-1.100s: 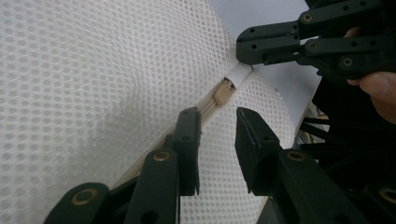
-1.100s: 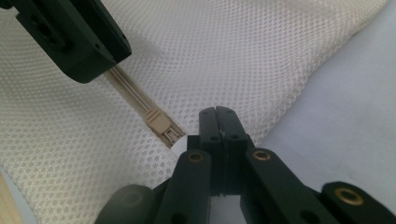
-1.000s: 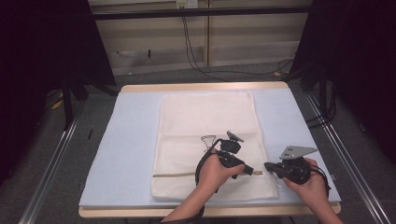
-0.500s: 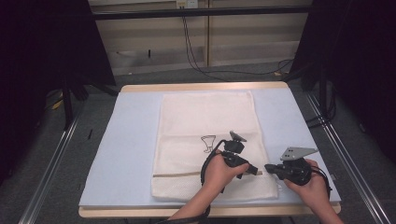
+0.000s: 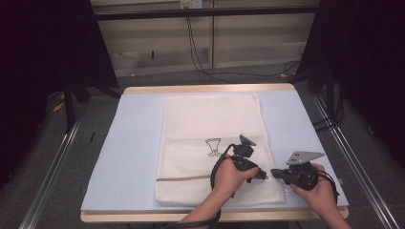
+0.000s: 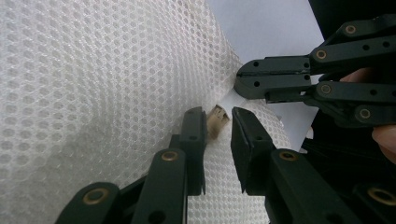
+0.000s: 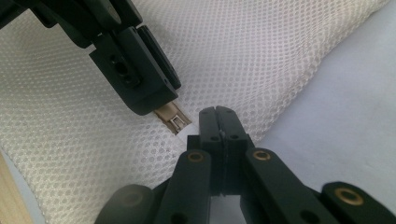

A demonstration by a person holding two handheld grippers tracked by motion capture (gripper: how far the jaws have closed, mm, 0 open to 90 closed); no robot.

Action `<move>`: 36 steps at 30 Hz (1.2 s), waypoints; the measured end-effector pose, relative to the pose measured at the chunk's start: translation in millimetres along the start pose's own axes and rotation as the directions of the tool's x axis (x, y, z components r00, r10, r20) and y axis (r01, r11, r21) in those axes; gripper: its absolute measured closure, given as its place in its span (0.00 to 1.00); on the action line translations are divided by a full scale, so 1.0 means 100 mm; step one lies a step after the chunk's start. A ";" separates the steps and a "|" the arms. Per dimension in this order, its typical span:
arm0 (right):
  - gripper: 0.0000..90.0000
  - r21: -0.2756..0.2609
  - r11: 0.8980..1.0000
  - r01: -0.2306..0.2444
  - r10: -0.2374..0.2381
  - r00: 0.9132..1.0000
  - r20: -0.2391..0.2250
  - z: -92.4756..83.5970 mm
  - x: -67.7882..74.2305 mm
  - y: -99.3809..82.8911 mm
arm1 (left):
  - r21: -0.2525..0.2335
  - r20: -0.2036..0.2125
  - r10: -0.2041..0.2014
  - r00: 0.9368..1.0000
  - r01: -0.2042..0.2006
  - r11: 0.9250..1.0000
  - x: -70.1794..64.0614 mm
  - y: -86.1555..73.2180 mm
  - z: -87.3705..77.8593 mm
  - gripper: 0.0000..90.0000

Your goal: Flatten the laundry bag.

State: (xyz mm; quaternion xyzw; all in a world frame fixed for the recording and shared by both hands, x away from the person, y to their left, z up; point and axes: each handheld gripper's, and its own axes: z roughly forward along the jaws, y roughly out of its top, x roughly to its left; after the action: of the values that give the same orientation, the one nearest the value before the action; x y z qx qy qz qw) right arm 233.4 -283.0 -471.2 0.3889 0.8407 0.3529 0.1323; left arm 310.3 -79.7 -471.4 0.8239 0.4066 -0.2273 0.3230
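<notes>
— Dark curtains ring a blue-covered worktop [image 5: 133, 143], where a white mesh bag [image 5: 210, 124] lies flat, its long side running from twelve to six o'clock. What is under way?

— By the look of it, work on the bag's zipper. A tan zip line [image 5: 184, 179] crosses the bag near its six o'clock end, and the tan zipper pull [image 6: 217, 120] sits at the bag's four o'clock corner, by the edge.

— Who has hold of what?

— Seen from the left gripper view, the left gripper [image 6: 217, 125] has its jaws either side of the pull with some gap showing; in the right gripper view its jaws cover most of the pull [image 7: 173, 119]. The right gripper [image 7: 218, 116], jaws pressed together, pinches the bag's corner just beside the pull, a small white tab [image 7: 192, 139] at its tips. Overhead, the two grippers meet tip to tip, left [image 5: 261, 175] and right [image 5: 274, 172].

— How far along?

— Both holds look set, or nearly so. Whether the zip is open or closed I cannot tell. If the pull is to travel toward nine o'clock, the whole run appears left to do, with the corner held as anchor.
</notes>
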 end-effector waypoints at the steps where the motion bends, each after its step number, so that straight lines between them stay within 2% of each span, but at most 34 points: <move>1: 1.00 -0.001 1.000 0.001 -0.001 1.000 -0.003 0.00 0.00 0.00 | 0.019 -0.007 0.015 1.000 -0.015 1.000 0.02 0.00 -0.01 0.84; 3: 1.00 0.001 1.000 0.000 0.000 1.000 0.000 0.00 0.00 0.00 | 0.015 -0.004 0.011 1.000 -0.011 1.000 0.02 0.01 0.00 0.86; 4: 1.00 0.000 1.000 -0.002 0.002 1.000 -0.004 0.01 0.00 0.00 | 0.017 0.002 -0.007 1.000 0.007 1.000 0.03 0.01 0.01 0.88; 5: 1.00 0.001 1.000 -0.003 0.003 1.000 -0.004 0.01 0.00 0.00 | -0.019 0.010 -0.052 0.999 0.052 0.998 0.01 0.01 0.04 0.88; 6: 1.00 0.001 1.000 -0.003 0.003 1.000 -0.004 0.01 -0.01 0.00 | -0.019 0.010 -0.052 0.999 0.052 0.998 0.01 0.01 0.04 0.90; 7: 1.00 0.002 1.000 -0.003 0.003 1.000 -0.005 0.01 -0.01 0.00 | -0.002 0.006 -0.032 0.999 0.032 0.999 0.02 0.01 0.04 0.91; 8: 1.00 0.003 1.000 -0.003 0.003 1.000 -0.004 0.01 0.00 0.00 | -0.011 0.010 -0.049 0.999 0.049 0.999 0.01 0.01 0.06 0.92; 10: 1.00 0.004 1.000 0.000 0.000 1.000 -0.004 0.01 0.00 0.00 | 0.001 0.008 -0.036 0.999 0.036 0.999 0.02 0.01 0.05 0.92; 11: 1.00 0.004 1.000 0.000 0.000 1.000 -0.004 0.01 0.00 0.00 | -0.004 0.013 -0.042 0.999 0.042 0.999 0.02 0.01 0.06 0.92; 12: 1.00 0.004 1.000 -0.003 0.003 1.000 -0.004 0.02 0.00 -0.01 | -0.032 0.011 -0.095 0.995 0.095 0.995 -0.01 0.02 0.09 0.93; 16: 1.00 0.009 1.000 -0.001 0.001 1.000 -0.003 0.02 0.00 -0.01 | -0.014 0.013 -0.081 0.997 0.082 0.997 0.01 0.02 0.07 0.95; 18: 1.00 0.012 1.000 -0.002 0.002 1.000 0.000 0.02 0.00 -0.01 | -0.015 0.020 -0.100 0.995 0.100 0.995 0.00 0.02 0.07 0.96; 19: 1.00 0.016 1.000 -0.004 0.004 1.000 -0.001 0.03 0.00 0.00 | -0.010 0.019 -0.087 0.996 0.087 0.996 -0.01 0.03 0.07 0.97; 20: 1.00 0.022 1.000 0.004 -0.004 1.000 -0.003 0.03 0.00 0.00 | 0.014 0.012 -0.054 0.998 0.054 0.998 0.01 0.03 0.05 0.97; 21: 1.00 0.026 1.000 0.017 -0.017 1.000 -0.002 0.03 0.01 0.01 | 0.016 0.007 -0.054 0.999 0.054 0.998 0.01 0.03 0.05 0.97; 23: 1.00 0.023 0.999 0.027 -0.027 1.000 -0.001 0.03 0.01 0.00 | 0.000 0.019 -0.090 0.996 0.090 0.996 0.02 0.03 0.05 0.97; 24: 1.00 0.020 0.999 0.025 -0.025 1.000 -0.008 0.04 0.01 0.00 | -0.008 0.037 -0.108 0.993 0.109 0.994 0.02 0.03 0.05 0.97; 25: 1.00 0.022 0.999 0.026 -0.026 1.000 -0.011 0.04 0.01 0.00 | 0.017 0.043 -0.083 0.996 0.082 0.996 0.05 0.03 0.03 0.97; 26: 1.00 0.022 0.999 0.026 -0.026 1.000 -0.011 0.04 0.01 0.00 | 0.017 0.043 -0.083 0.996 0.082 0.996 0.05 0.03 0.03 0.97; 27: 1.00 0.021 1.000 0.018 -0.018 1.000 -0.008 0.04 0.01 -0.01 | -0.009 0.036 -0.115 0.993 0.115 0.993 0.02 0.02 0.05 0.97; 30: 1.00 0.010 1.000 0.017 -0.017 1.000 -0.019 0.04 -0.02 -0.02 | 0.000 0.028 -0.103 0.994 0.103 0.995 0.02 0.03 0.04 0.97; 31: 1.00 0.009 1.000 0.018 -0.018 1.000 -0.022 0.04 -0.02 -0.02 | 0.022 0.030 -0.080 0.996 0.080 0.997 0.04 0.03 0.03 0.97; 33: 1.00 0.013 1.000 0.024 -0.024 0.999 -0.021 0.04 -0.01 -0.02 | 0.020 0.038 -0.091 0.995 0.090 0.996 0.05 0.04 0.03 0.97; 34: 1.00 0.019 0.999 0.028 -0.028 1.000 -0.013 0.04 0.00 -0.01 | 0.002 0.048 -0.134 0.990 0.134 0.991 0.04 0.03 0.04 0.97; 35: 1.00 0.019 0.999 0.029 -0.028 0.999 -0.015 0.04 0.00 -0.01 | 0.025 0.050 -0.111 0.993 0.110 0.994 0.06 0.03 0.03 0.97; 36: 1.00 0.019 0.999 0.029 -0.028 0.999 -0.015 0.04 0.00 -0.01 | 0.026 0.052 -0.112 0.992 0.110 0.994 0.06 0.03 0.03 0.97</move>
State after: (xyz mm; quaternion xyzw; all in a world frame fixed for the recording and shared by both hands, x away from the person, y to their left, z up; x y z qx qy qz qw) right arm 235.0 -281.7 -474.9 0.3755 0.8504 0.3458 0.1276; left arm 316.3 -80.1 -476.1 0.7972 0.4403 -0.2714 0.3112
